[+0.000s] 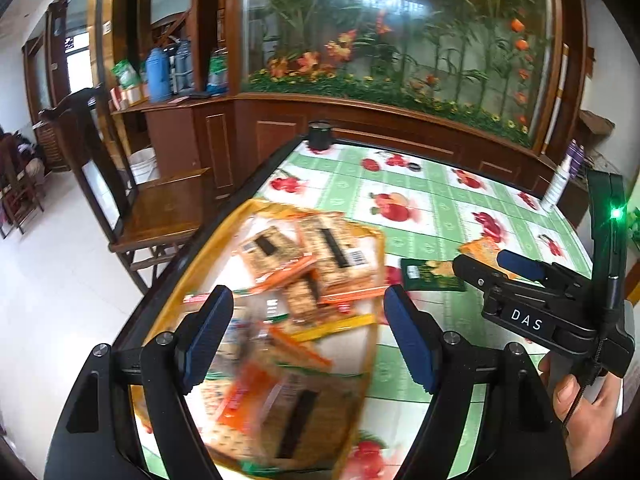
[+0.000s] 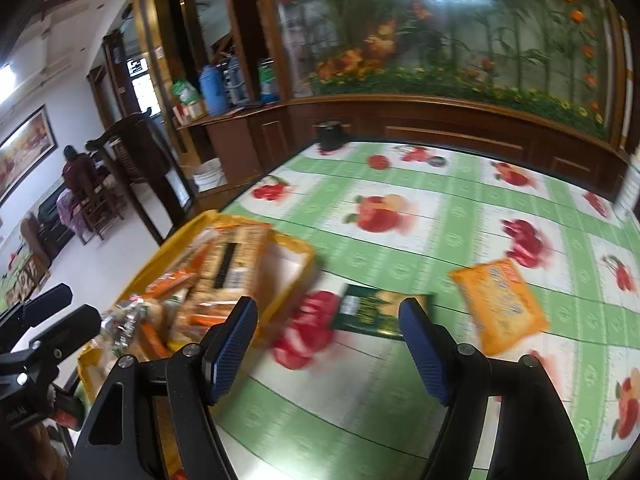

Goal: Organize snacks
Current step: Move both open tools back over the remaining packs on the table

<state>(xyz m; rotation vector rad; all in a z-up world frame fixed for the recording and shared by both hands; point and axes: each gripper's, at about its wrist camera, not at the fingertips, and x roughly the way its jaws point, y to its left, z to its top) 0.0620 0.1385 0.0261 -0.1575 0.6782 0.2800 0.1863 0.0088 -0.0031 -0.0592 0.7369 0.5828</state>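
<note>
I see bright, even daylight in both views. Motion blur smears the snack basket (image 1: 362, 236) and tablecloth (image 2: 460, 216); glare washes the glass mural (image 1: 400, 20); fisheye edges curve and darken.

A fruit-patterned green tablecloth (image 2: 440, 216) is spread on the table. A wooden chair (image 1: 160, 208) is positioned beside it; a black cylinder (image 1: 319, 135) is placed at the far edge.

snack packets (image 1: 304, 264): motion-blurred, labels unreadable | yellow basket (image 2: 298, 248): near end cut off by frame edge
</note>
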